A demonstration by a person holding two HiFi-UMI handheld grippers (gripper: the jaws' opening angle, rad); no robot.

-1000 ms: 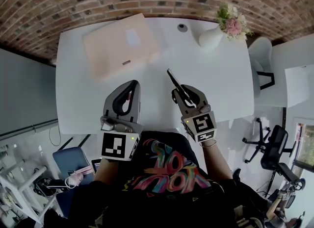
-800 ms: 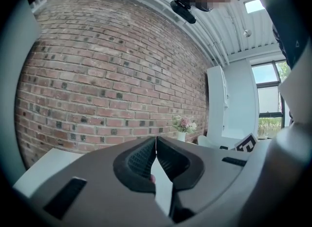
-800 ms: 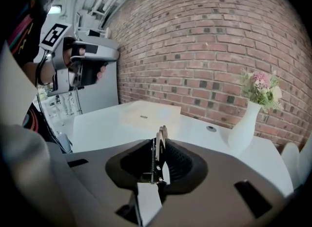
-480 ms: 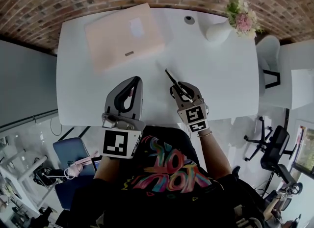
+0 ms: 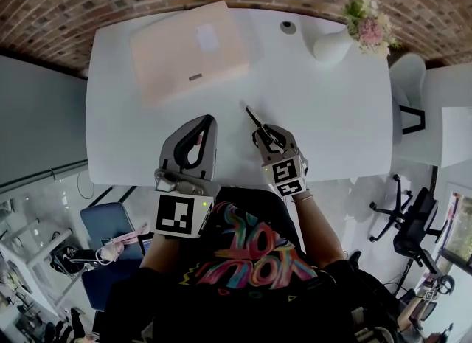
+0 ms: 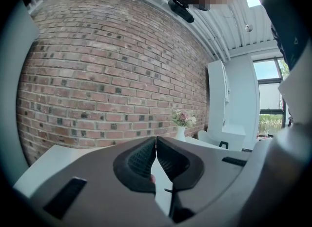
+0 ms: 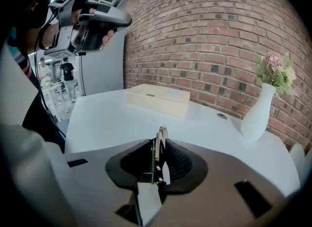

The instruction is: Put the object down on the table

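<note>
Currently held: slim metal tool (image 5: 254,118), clamped between right gripper (image 5: 264,133) fingers.
Long axis: pointing upper left, tip near table (image 5: 332,113).
Left gripper (image 5: 204,123): fingers closed, empty.

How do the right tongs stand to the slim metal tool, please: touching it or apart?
Touching. The right gripper view shows the right tongs closed on the metal tool, a ribbed pad pressing each side, its tip sticking out ahead.

Desk (image 5: 332,113) middle and right side bare: you can pass freely there. Obstacles: flat box (image 5: 188,50) far left, flower vase (image 5: 330,43) far right corner.
</note>
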